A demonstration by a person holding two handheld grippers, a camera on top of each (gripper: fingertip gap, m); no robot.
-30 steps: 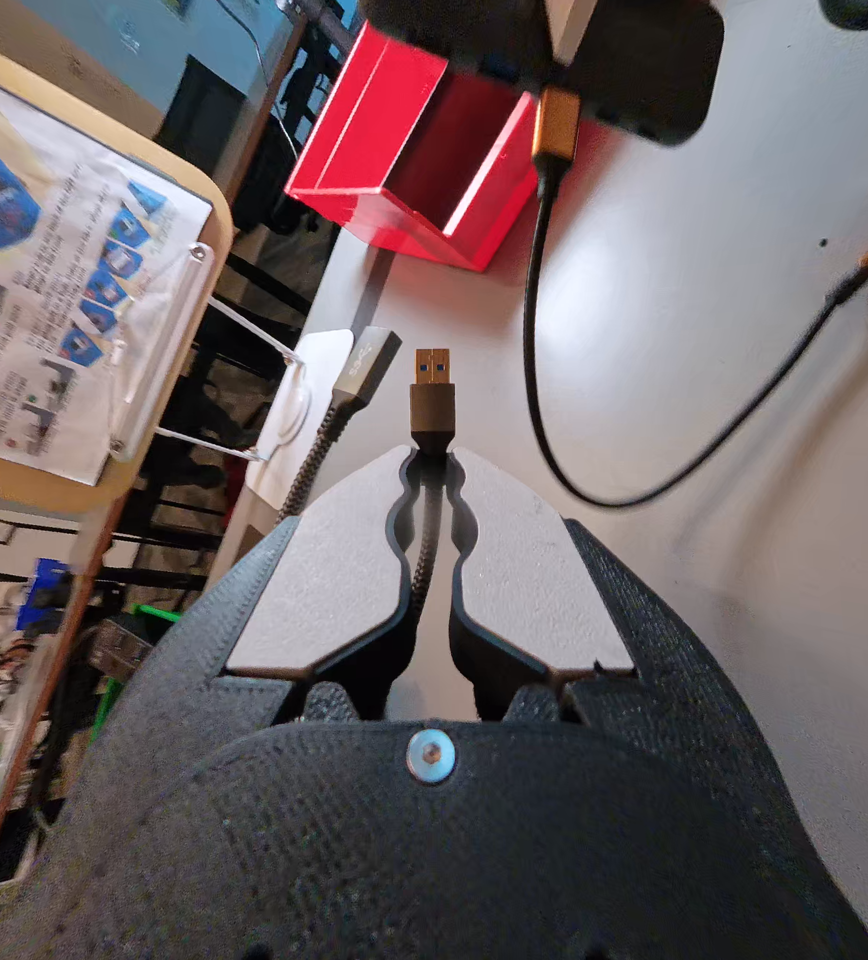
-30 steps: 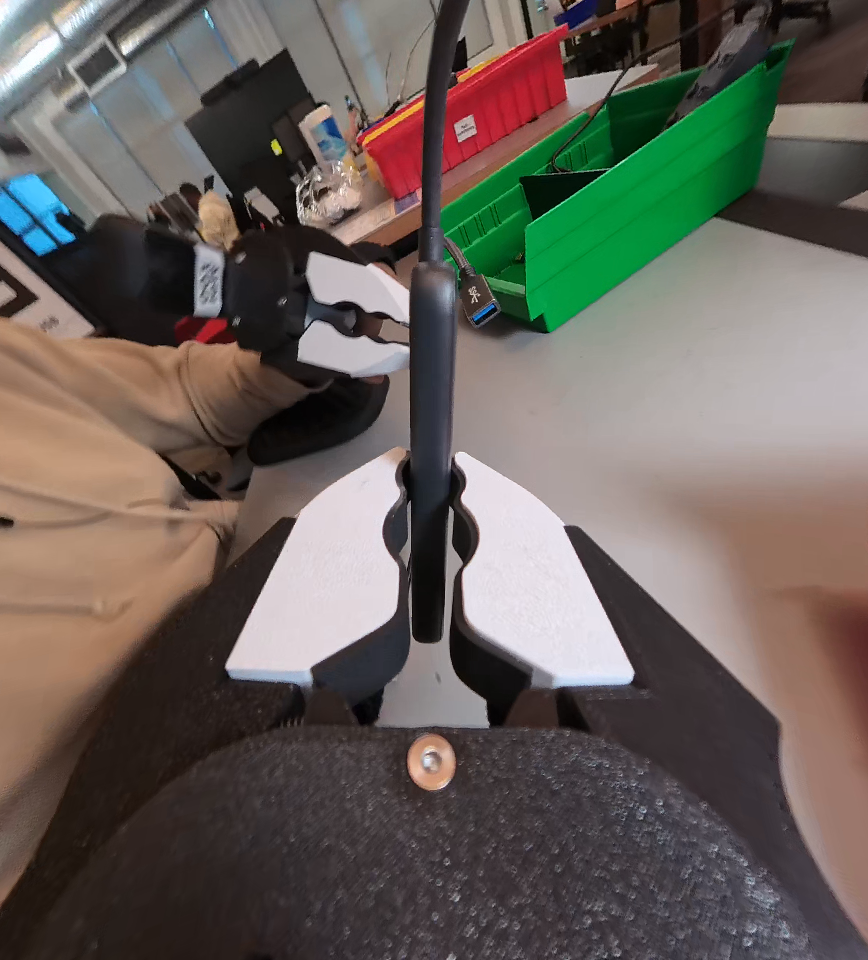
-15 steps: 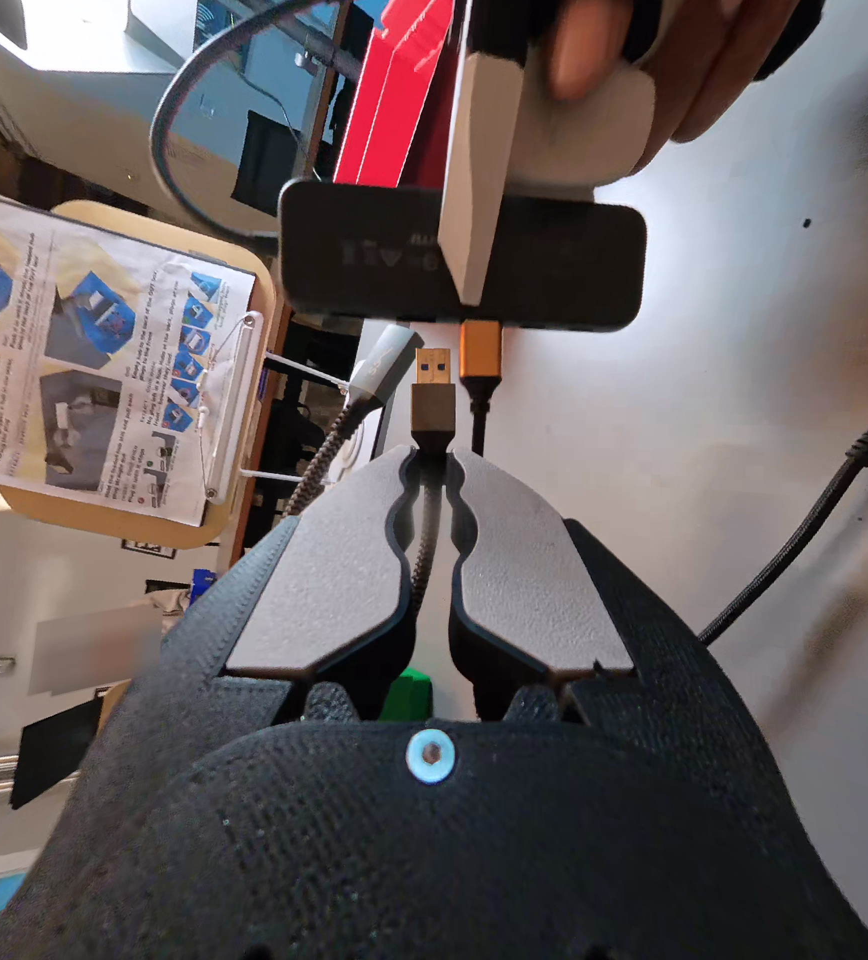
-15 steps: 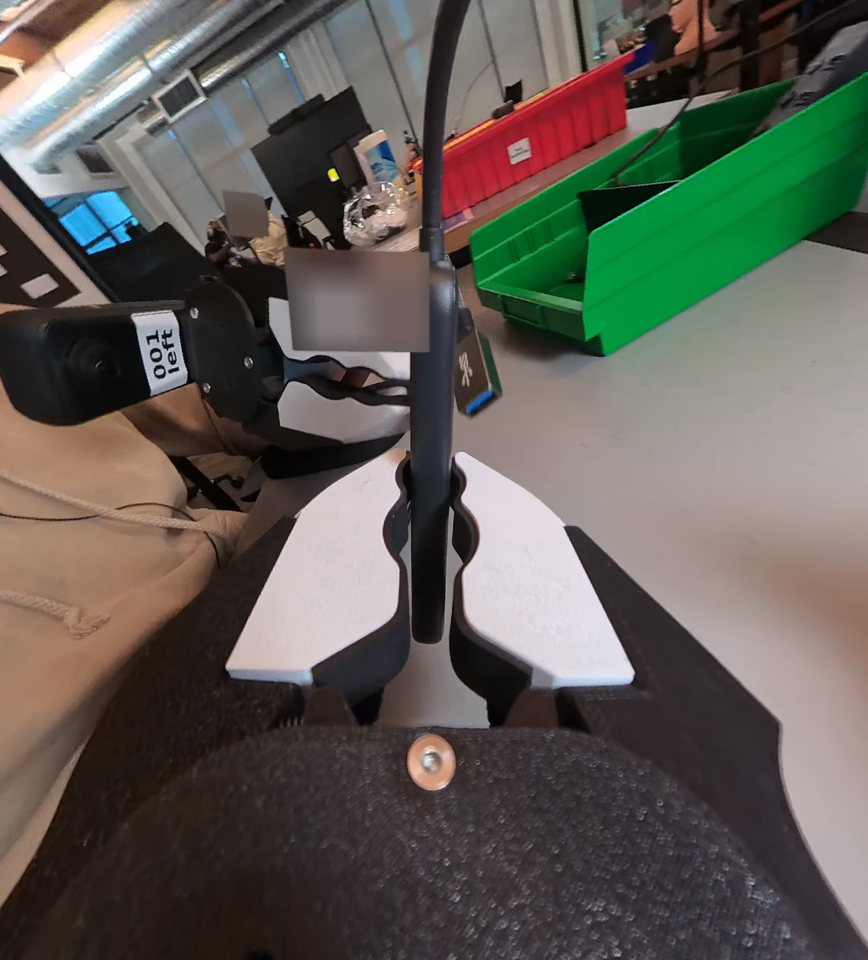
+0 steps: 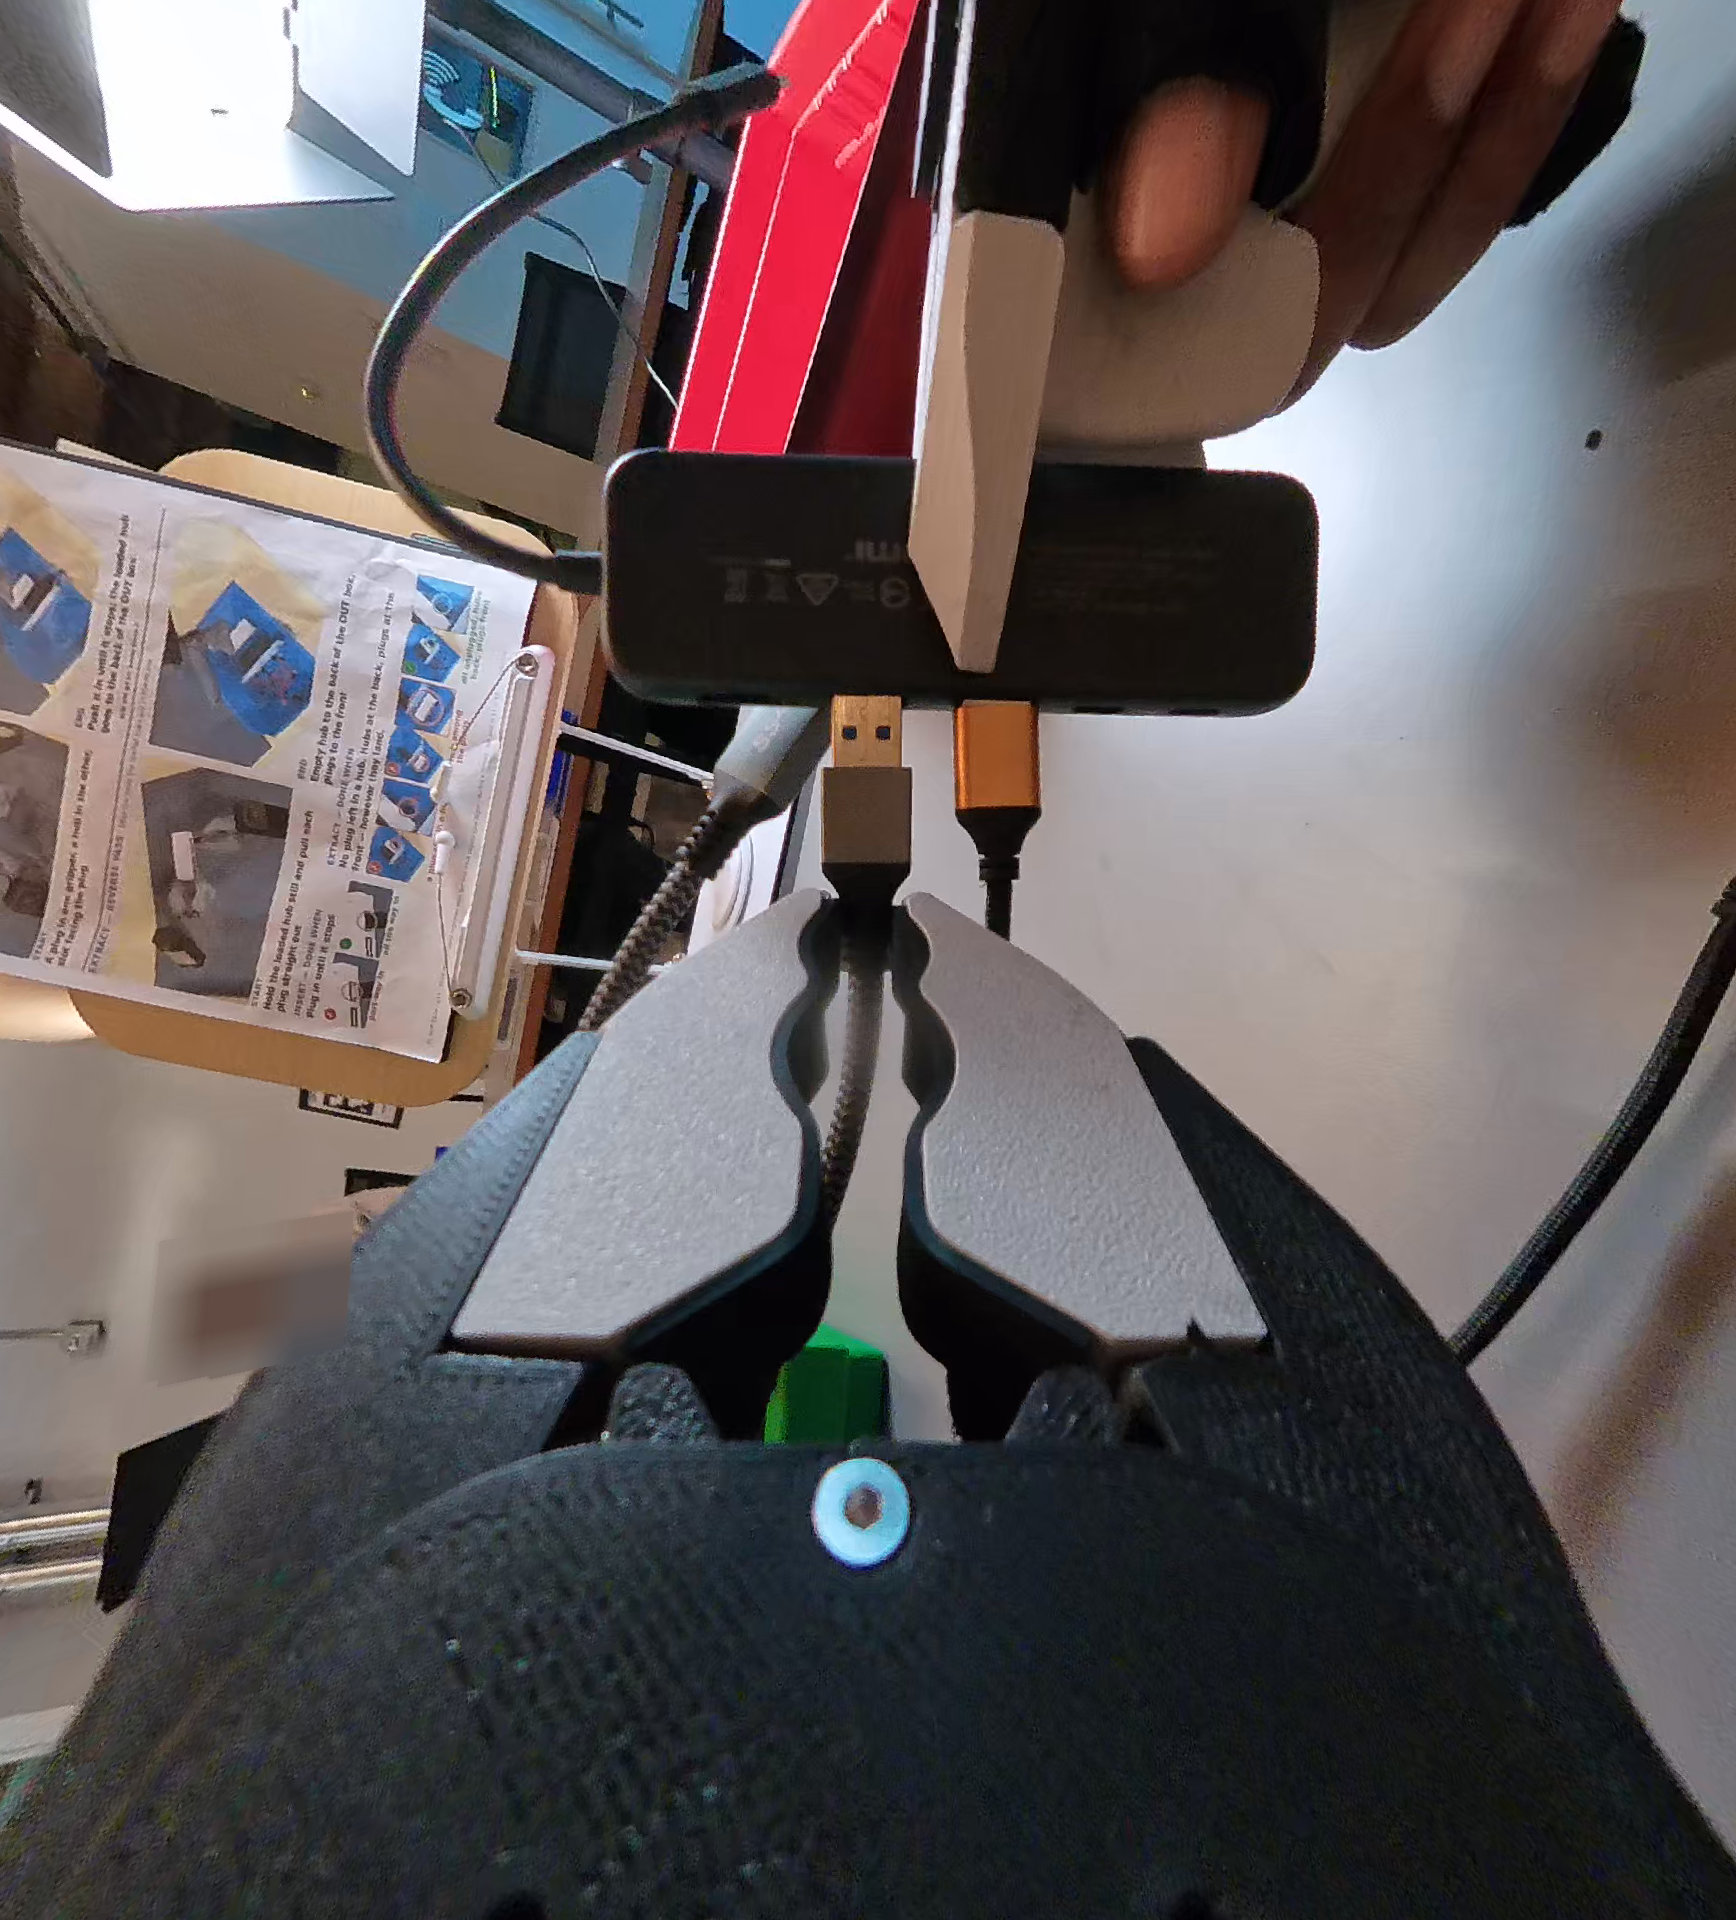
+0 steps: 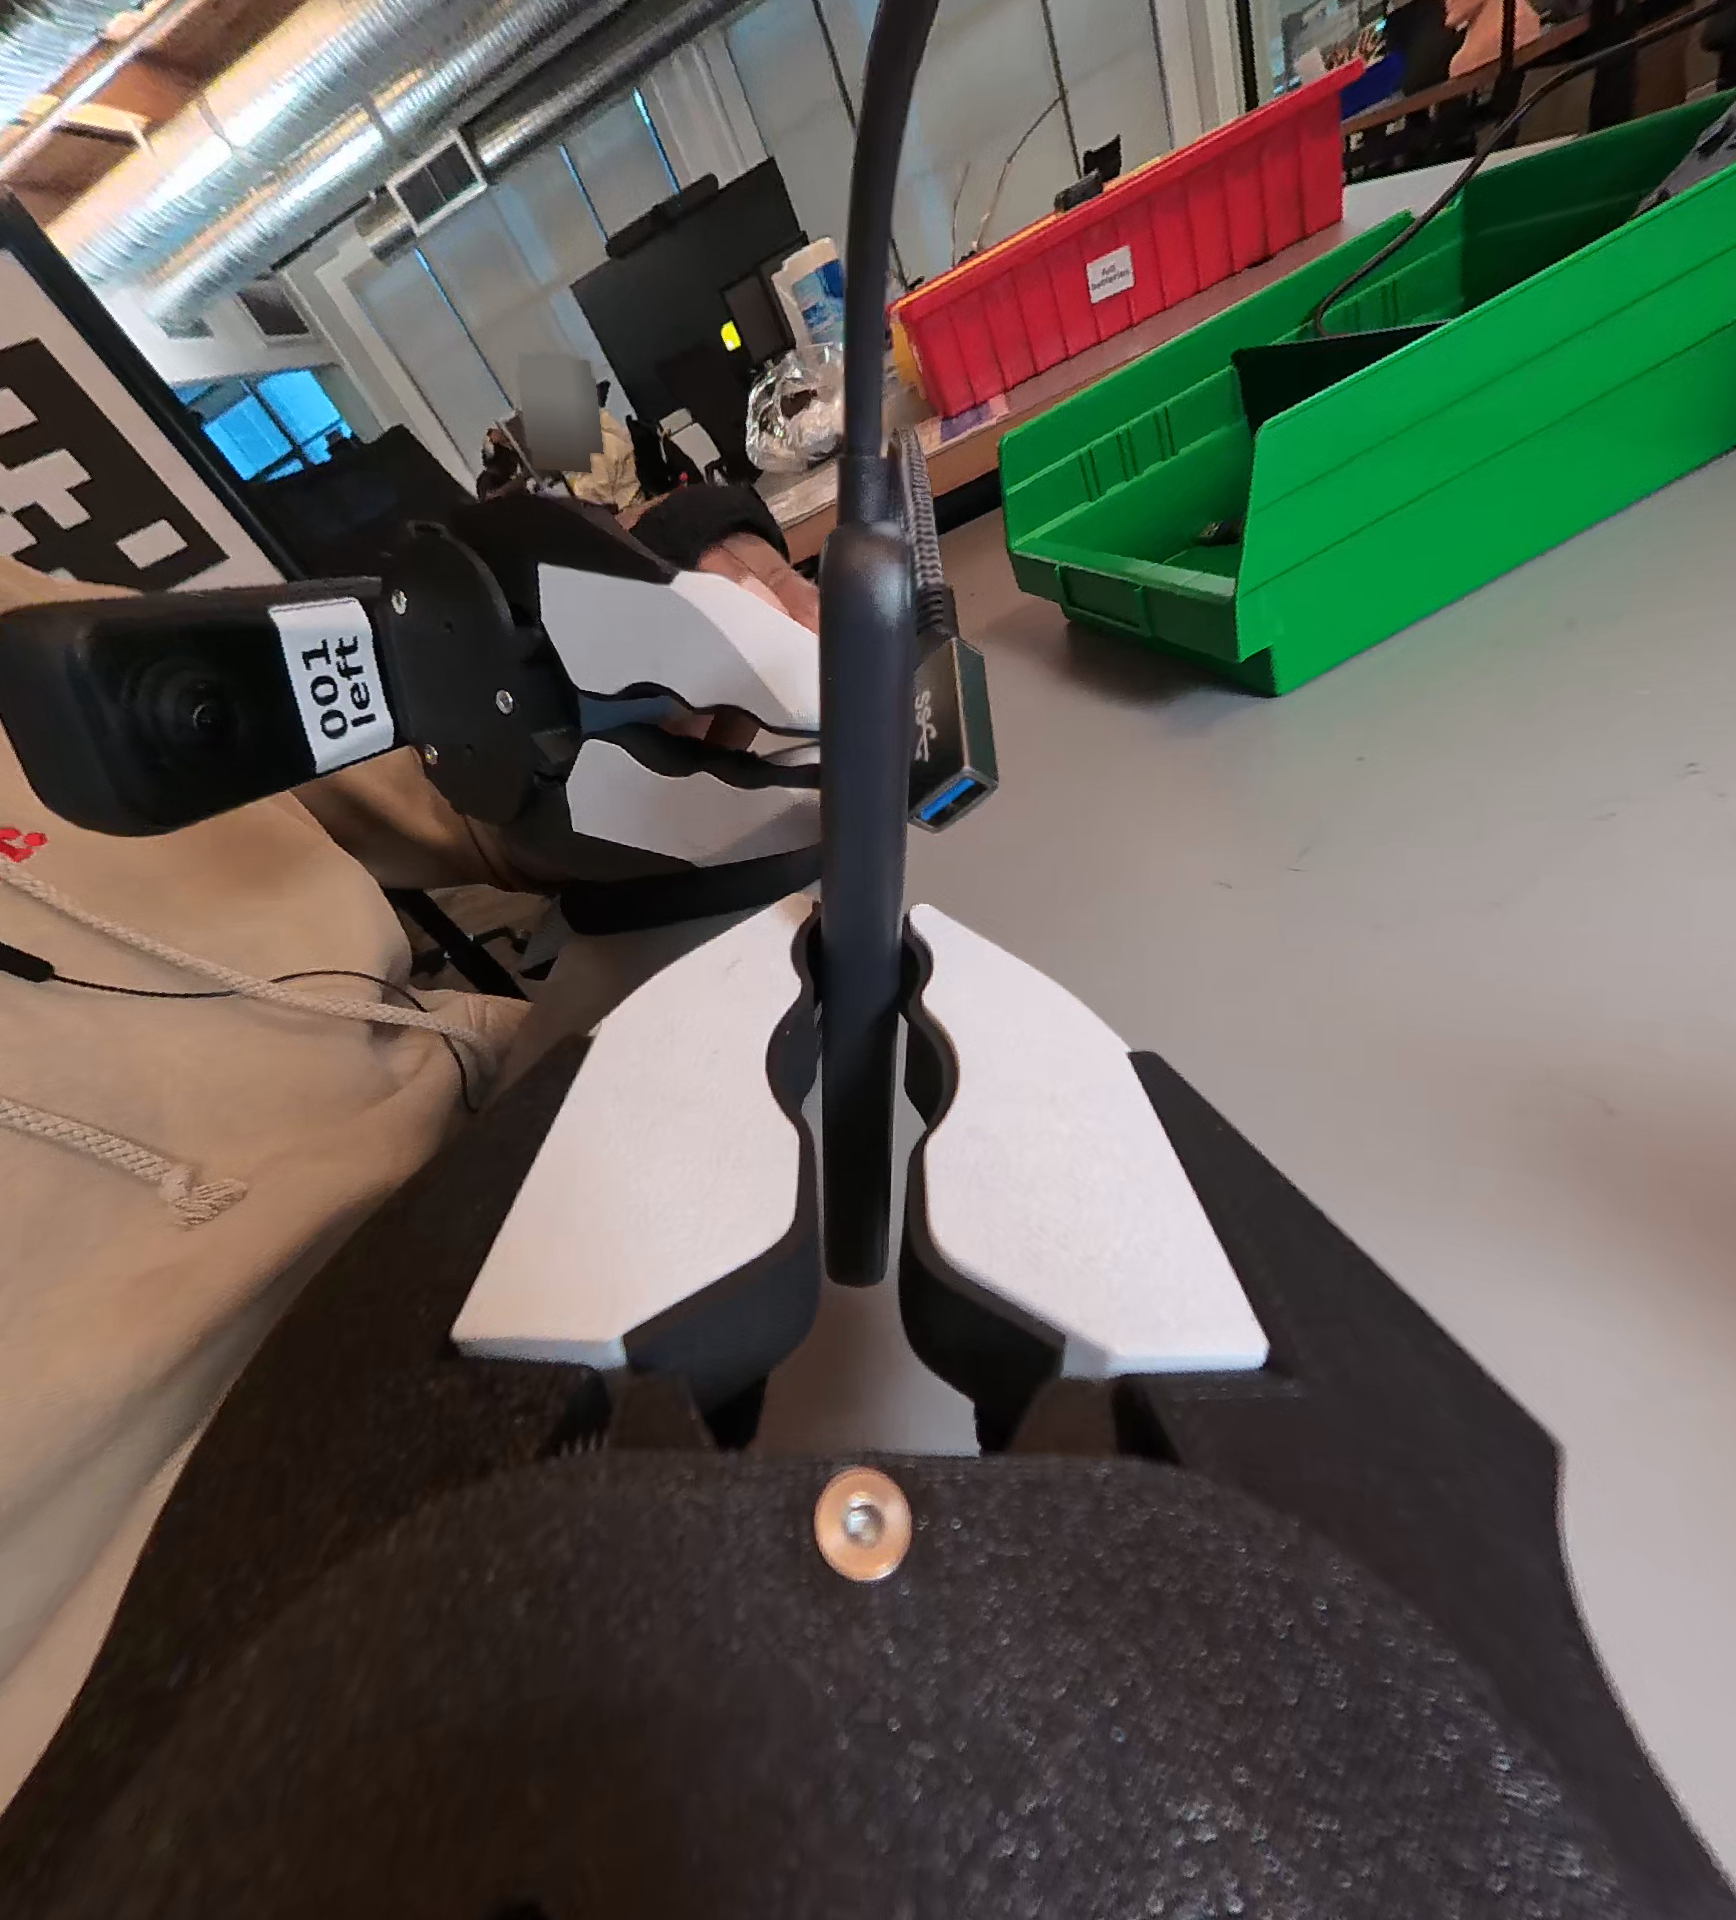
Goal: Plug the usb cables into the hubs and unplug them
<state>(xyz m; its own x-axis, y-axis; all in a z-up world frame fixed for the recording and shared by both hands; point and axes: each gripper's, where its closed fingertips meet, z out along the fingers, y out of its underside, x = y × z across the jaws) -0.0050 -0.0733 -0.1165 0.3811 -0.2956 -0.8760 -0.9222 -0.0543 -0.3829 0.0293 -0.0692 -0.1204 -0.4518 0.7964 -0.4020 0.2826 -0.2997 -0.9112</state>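
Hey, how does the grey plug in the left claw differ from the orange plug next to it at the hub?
The grey plug shows its bare metal tip just short of the black hub; the orange plug is seated with no metal showing. The grey plug's braided cable is clamped in the left claw; the orange plug's black cable hangs free. Both point at the same edge of the hub, which the right claw grips.

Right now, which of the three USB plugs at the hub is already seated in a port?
The orange plug, right of the others, sits fully in the hub. The grey plug in the left gripper shows bare metal; the silver plug hangs alongside.
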